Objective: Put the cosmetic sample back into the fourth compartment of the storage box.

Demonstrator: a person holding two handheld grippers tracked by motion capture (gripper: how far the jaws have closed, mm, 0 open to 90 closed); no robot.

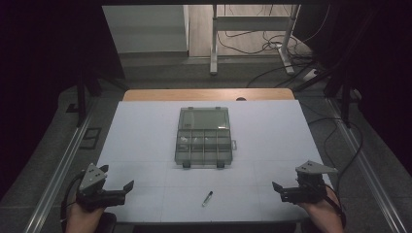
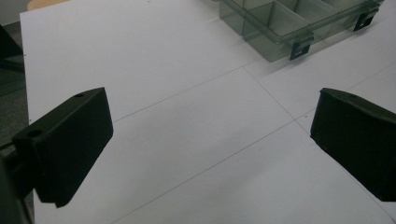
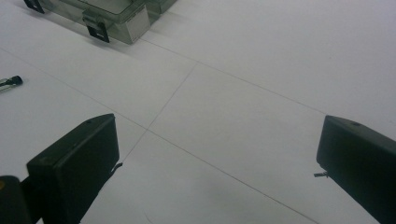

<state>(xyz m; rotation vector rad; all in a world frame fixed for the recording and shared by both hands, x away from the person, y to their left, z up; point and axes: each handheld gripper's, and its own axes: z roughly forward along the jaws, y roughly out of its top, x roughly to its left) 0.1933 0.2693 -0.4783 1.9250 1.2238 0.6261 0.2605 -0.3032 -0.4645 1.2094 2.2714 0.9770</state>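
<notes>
Organizer box [image 1: 204,141]: clear plastic, divided into compartments, lid thrown back toward 12 o'clock, resting at the middle of the white table [image 1: 145,145]; two dark latches hang off its 6 o'clock edge.
Small tube [image 1: 207,198]: a slim item with a dark cap, lying flat on the table at 6 o'clock from the box, well apart from it and roughly midway between the two grippers.
Step in hand: seemingly the start of a pick, with the tube the likeliest thing to go into a compartment; neither tool has closed in on it.
Doing it well: come down over the middle of the tube with the jaws set across its narrow width, not along its length, since a thin round body would likely roll or skid if nudged from one end; keep the tips low to the surface before squeezing.
Left gripper [image 2: 210,135]: jaws spread wide, nothing between them but bare table; it sits at 8 o'clock from the box, near the table's front corner, aimed toward the centre.
Right gripper [image 3: 217,154]: likewise released and wide apart, holding and touching nothing; it sits at 4 o'clock from the box, with the capped tube off at its 10 o'clock.
</notes>
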